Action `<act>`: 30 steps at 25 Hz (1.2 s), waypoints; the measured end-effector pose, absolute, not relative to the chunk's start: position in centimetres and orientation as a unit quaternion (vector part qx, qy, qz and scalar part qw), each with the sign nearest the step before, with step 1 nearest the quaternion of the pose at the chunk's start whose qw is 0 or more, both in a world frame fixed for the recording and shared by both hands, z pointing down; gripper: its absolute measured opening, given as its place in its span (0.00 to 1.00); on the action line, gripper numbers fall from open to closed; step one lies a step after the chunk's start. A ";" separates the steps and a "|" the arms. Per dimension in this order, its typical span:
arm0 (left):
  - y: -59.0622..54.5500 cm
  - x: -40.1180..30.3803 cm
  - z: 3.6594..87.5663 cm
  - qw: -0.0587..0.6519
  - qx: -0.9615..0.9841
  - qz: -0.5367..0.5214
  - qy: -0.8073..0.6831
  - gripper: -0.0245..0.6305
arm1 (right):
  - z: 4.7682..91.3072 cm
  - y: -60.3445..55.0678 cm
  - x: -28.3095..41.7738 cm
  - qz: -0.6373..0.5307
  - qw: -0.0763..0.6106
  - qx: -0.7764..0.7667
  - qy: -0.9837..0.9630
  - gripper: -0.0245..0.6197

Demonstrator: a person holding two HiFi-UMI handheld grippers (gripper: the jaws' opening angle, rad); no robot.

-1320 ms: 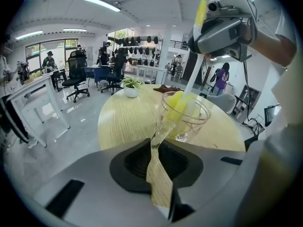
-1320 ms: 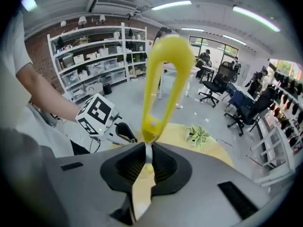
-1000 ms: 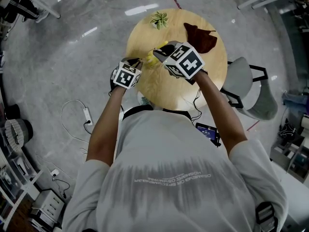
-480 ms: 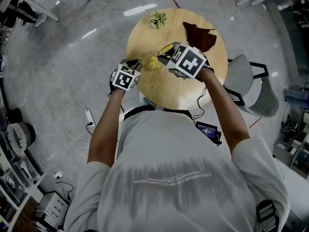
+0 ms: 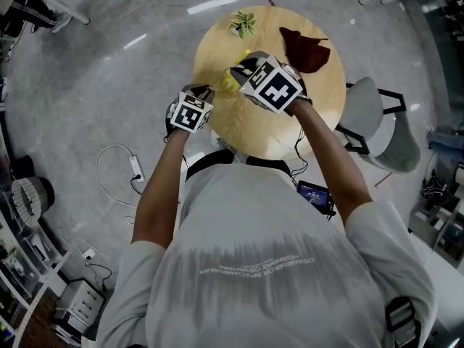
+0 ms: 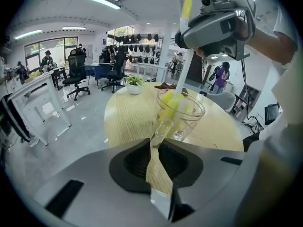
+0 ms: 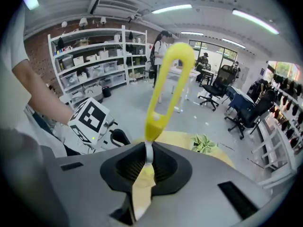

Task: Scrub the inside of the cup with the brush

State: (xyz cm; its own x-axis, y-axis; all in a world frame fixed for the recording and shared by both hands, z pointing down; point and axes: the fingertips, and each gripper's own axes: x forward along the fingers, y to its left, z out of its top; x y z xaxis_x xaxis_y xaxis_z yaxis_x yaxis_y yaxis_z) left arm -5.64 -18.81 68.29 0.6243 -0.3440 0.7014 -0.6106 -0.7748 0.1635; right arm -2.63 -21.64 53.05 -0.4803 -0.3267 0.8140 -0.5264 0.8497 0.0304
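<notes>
Here, my left gripper [image 6: 159, 141] has its jaws clamped on the clear handle of the glass cup [image 6: 185, 113]. The cup is at the centre of the frame, with the round wooden table [image 6: 124, 113] under it. My right gripper [image 7: 147, 161] has its jaws closed tight on the white shaft of the brush [image 7: 165, 84], whose yellow loop handle rises to the upper centre of that view. Seen from the left gripper view, the brush's yellow head is inside the cup. Beyond, a small potted plant [image 6: 134, 83] stands near the table's far edge. In the head view, a dark cloth [image 5: 304, 48] lies to the plant's right.
</notes>
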 end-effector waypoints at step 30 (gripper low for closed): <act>-18.4 -7.6 65.6 0.243 0.846 0.314 -0.356 0.21 | 47.9 -20.7 1.6 0.079 0.429 0.239 -0.868 0.14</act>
